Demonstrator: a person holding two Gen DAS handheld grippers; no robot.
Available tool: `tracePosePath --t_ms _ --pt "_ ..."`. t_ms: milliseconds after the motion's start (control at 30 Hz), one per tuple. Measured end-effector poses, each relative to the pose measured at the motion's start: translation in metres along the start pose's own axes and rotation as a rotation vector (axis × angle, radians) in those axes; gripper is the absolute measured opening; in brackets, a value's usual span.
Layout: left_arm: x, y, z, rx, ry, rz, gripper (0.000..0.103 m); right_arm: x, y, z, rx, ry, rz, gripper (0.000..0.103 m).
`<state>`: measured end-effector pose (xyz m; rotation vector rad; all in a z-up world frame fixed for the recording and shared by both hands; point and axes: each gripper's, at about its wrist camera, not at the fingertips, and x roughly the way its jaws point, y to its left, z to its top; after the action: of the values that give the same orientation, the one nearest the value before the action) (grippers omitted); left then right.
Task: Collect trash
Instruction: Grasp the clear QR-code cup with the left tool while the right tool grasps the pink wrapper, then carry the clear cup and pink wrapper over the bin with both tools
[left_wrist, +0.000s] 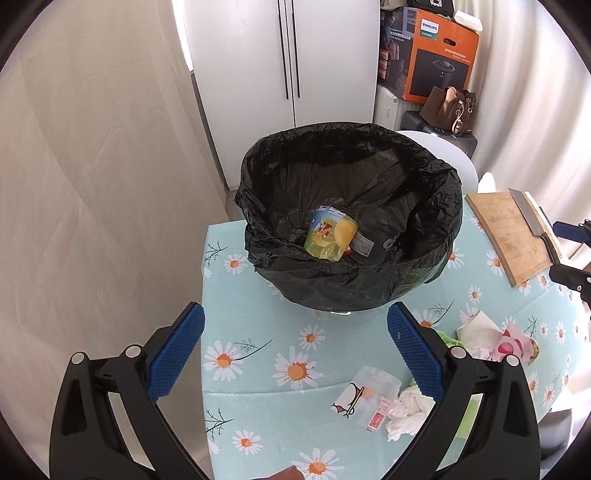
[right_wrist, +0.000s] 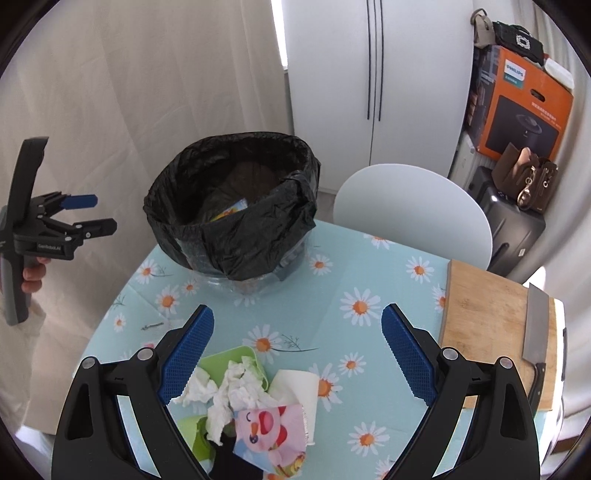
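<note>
**Bin lined and waiting, litter not yet cleared**

Left wrist view: the left gripper (left_wrist: 295, 321) hangs just short of the bin (left_wrist: 351, 218), jaws wide apart and holding nothing. The black bag is folded over the rim, probably so it stays open for drops; a yellow fruit-print carton (left_wrist: 330, 236) already lies inside. On the flowered surface (left_wrist: 258, 354), a clear plastic cup (left_wrist: 369, 395) with a cartoon and a red-printed label, too small to read, lies beside crumpled tissue (left_wrist: 406, 410).

Right wrist view: the right gripper (right_wrist: 297, 328) hovers over the trash pile (right_wrist: 258, 398) of tissue, green tray and pink cartoon wrapper, jaws apart and empty, seemingly lined up for a pick. A cleaver (right_wrist: 535, 328) rests on the cutting board (right_wrist: 487, 317), clear of the litter. The orange box (right_wrist: 524, 107) reads "PHILIPS".
</note>
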<state>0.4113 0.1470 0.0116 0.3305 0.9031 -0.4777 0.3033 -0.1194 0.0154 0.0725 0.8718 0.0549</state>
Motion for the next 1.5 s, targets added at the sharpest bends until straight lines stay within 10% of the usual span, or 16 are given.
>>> tracePosePath --t_ms 1100,1233,1367,1500 --pt "0.105 -0.074 -0.108 0.273 0.224 -0.198 0.097 0.057 -0.025 -0.113 0.067 0.234 0.161 0.087" --pt "0.120 -0.076 -0.115 0.282 0.265 -0.227 0.097 0.070 -0.024 -0.125 0.103 0.273 0.235 0.058" --pt "0.128 -0.077 -0.123 0.295 0.280 -0.259 0.068 0.070 -0.020 -0.131 0.116 0.269 0.346 0.027" --pt "0.120 -0.071 -0.124 0.266 0.263 -0.281 0.058 0.062 -0.015 -0.131 0.064 0.260 0.362 0.024"
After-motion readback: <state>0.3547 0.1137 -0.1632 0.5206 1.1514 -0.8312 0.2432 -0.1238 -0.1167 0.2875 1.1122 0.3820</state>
